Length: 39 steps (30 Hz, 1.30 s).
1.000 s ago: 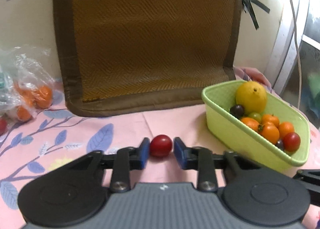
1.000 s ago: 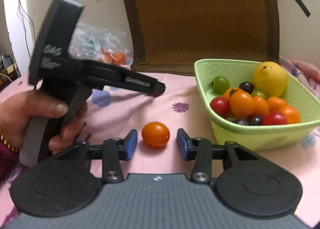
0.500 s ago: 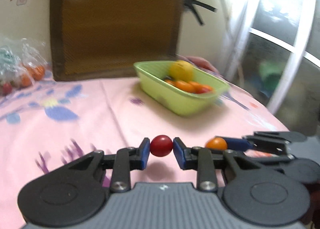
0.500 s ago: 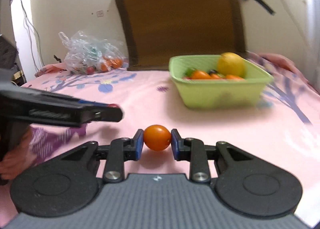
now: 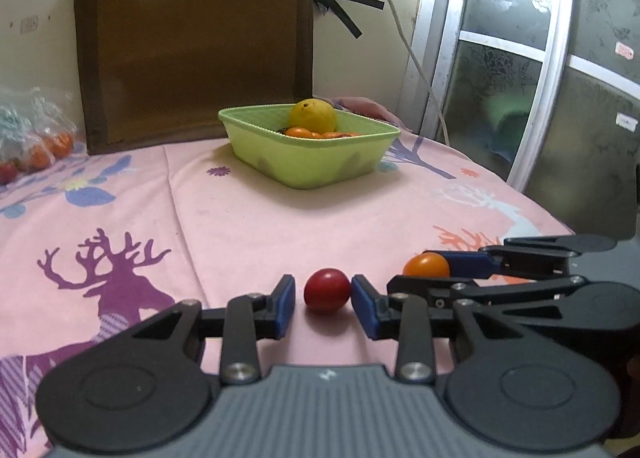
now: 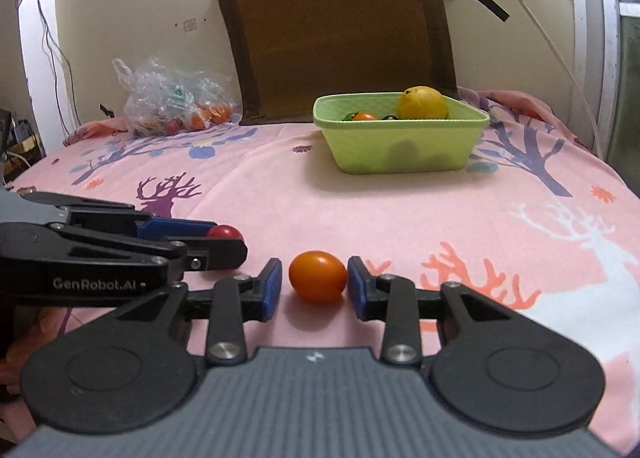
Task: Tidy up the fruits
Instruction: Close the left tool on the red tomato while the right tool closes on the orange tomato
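Far L of both grippers, clear bag of fruit (image 6: 176, 102) by wall; R cam shows it whole, L cam only its edge. L gripper (image 5: 323, 300): pads apart w/ small gaps either side of red tomato (image 5: 327, 290), which rests on pink cloth (image 5: 280, 226). R gripper (image 6: 314, 284): pads apart, orange tomato (image 6: 318, 276) between, on cloth; contact w/ R pad can't tell. Green basket (image 6: 400, 146) well ahead of both; L cam shows lemon (image 5: 312, 116) plus orange fruit, R cam adds a green one. Frosted glass door (image 5: 520, 58) to R, clear in L cam only.
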### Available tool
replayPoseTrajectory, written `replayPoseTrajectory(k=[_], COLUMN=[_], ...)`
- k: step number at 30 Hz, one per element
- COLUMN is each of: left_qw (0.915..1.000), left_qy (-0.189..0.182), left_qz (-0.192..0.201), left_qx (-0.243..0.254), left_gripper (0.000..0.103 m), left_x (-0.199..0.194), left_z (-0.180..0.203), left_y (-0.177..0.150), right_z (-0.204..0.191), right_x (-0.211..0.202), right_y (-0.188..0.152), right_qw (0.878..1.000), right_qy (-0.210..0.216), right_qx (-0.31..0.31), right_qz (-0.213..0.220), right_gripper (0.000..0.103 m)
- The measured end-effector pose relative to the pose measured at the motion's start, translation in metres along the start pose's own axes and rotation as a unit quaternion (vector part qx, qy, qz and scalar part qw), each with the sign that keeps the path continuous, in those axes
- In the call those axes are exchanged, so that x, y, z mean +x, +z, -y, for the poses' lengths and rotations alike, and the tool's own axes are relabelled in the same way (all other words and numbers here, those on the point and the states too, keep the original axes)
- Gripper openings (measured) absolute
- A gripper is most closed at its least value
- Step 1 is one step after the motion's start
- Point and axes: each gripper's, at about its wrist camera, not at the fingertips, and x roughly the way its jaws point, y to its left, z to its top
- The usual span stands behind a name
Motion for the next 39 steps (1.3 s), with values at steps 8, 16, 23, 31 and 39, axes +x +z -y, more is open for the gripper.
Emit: replayPoseTrajectory(k=[8, 16, 23, 31, 39], left_qw=[0.9998, 0.9998, 0.9998, 0.9997, 0.9997], left_qy=[0.001, 0.000, -0.001, -0.001, -0.002], left_qz=[0.005, 0.006, 0.007, 0.008, 0.008], left_qx=[-0.020, -0.021, -0.021, -0.021, -0.023], left_gripper=[0.036, 0.036, 0.036, 0.037, 0.037], left_x=[-0.0017, -0.0019, -0.0018, -0.0018, -0.0018], left_z=[-0.0041, -0.0048, -0.0050, -0.0050, -0.0054], left_y=[-0.0021, -0.0027, -0.0029, -0.0028, -0.0029], right_z=[-0.0080, -0.0077, -0.0081, -0.0081, -0.0078], right_x=[-0.0036, -0.0042, -0.0042, -0.0043, -0.0043], right_y=[-0.0055, -0.0065, -0.0068, -0.0070, -0.0070], right_qw=[1.000, 0.999, 0.999, 0.999, 0.999], right_qy=[-0.022, -0.028, -0.028, -0.028, -0.028], right_qx=[-0.019, -0.022, -0.022, -0.022, -0.023], right_qz=[0.003, 0.004, 0.004, 0.004, 0.003], right_gripper=[0.040, 0.041, 0.041, 0.041, 0.041])
